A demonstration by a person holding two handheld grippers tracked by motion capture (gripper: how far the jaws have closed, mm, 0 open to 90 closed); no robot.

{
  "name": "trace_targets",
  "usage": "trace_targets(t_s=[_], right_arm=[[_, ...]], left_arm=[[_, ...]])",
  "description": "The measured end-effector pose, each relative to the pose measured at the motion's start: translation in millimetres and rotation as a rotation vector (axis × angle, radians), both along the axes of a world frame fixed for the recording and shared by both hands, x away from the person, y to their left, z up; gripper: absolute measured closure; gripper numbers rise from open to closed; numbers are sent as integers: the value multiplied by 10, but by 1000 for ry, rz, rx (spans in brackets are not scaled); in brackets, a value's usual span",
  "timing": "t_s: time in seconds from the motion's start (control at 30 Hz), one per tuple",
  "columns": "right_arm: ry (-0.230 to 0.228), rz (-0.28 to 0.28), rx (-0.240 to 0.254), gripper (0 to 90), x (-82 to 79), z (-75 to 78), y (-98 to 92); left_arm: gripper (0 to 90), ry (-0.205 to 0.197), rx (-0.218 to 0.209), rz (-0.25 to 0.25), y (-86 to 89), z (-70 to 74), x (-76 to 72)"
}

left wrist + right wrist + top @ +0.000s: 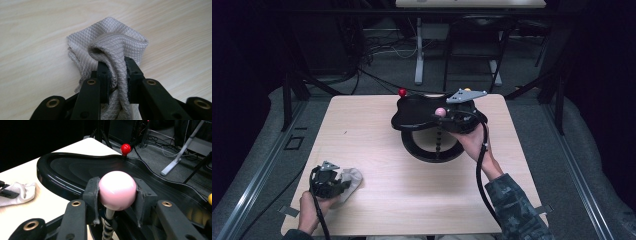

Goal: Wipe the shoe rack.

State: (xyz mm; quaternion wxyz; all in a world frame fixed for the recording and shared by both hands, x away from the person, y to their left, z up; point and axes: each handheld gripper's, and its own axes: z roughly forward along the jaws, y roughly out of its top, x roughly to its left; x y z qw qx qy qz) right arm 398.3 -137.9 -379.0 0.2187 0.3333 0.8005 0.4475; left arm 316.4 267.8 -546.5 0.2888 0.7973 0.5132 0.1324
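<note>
Work in hand: the right hand-held gripper (117, 192) holds a black tray stand by its pink knob (117, 190) while the left hand-held gripper (117, 72) holds a grey cloth (110, 42); this looks like readying the tray for a wipe.

Right hand-held gripper: clamped on the pink knob, 1 jaw on each side of it, seen in the right gripper view at lower centre. In the high view it sits right of centre (455, 116).

Left hand-held gripper: clamped on a bunched fold of the grey cloth, which rests on the surface (377, 150). In the high view it is at lower left (328, 182).

Black tray (422, 114): upper centre of the high view, its upper tier above a round black base (432, 147). A red knob (402, 92) stands at its far rim.

Done: both grasps look secure, cloth picked up by 1 fold, tray steadied.

Left: the cloth is well apart from the tray and has not touched it, so I judge the wiping itself is not yet begun. The cloth must be carried up and right to the tray's surface.

Uncertain: whether the tray is lifted or only steadied cannot be told.
</note>
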Motion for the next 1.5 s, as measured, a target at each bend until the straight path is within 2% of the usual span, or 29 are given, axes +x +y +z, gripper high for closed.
trace_targets(t_s=[0.2, 0.47, 0.53, 0.83, 1.03, 1.37, 1.5], right_arm=[[-1, 1, -3, 599, -1, -1, 0], [0, -1, -5, 599, -1, -3, 3], [0, 1, -5, 599, 0, -3, 3], [4, 2, -3, 599, 1, -7, 0], [4, 0, -6, 599, 5, -8, -1], [9, 4, -4, 598, 13, -15, -3], [11, 3, -4, 599, 11, -17, 0]], left_arm=[[769, -39, -32, -42, -189, 127, 50], [759, -105, -64, -125, -473, 332, 53], [761, -119, -57, -146, -547, 397, 54], [761, -188, -100, -200, -864, 696, 84], [761, -218, -115, -249, -1088, 816, 83], [762, -254, -141, -296, -1356, 951, 124], [761, -281, -149, -314, -1473, 1035, 116]])
